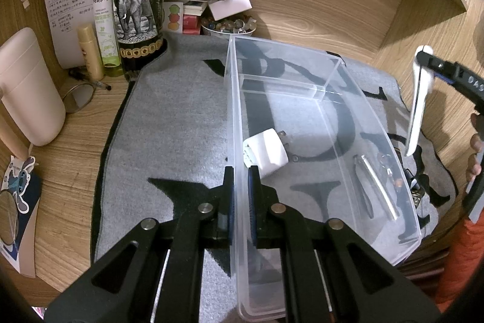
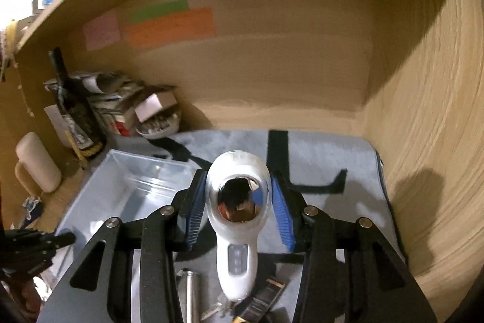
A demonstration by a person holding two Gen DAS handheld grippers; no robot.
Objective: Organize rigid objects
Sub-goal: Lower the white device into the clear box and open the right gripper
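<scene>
A clear plastic bin (image 1: 348, 123) lies on a grey mat (image 1: 169, 126). My left gripper (image 1: 241, 174) is shut on the bin's left wall. A white charger plug (image 1: 266, 152) lies inside the bin. A silver metal tube (image 1: 379, 186) shows through its right wall. My right gripper (image 2: 239, 202) is shut on a white handheld device with a mirrored head (image 2: 237, 214), held above the mat to the right of the bin (image 2: 127, 189). The same device (image 1: 419, 102) shows at the right in the left wrist view. A metal tube (image 2: 190, 292) and small items lie below it.
A dark elephant-label bottle (image 1: 137, 2), a green spray bottle (image 1: 104, 17), a yellow tube (image 1: 89, 50), a bowl of beads (image 1: 228, 26) and stacked papers stand at the back left. A cream container (image 1: 28, 87) stands left. Wooden walls (image 2: 423, 111) enclose the desk.
</scene>
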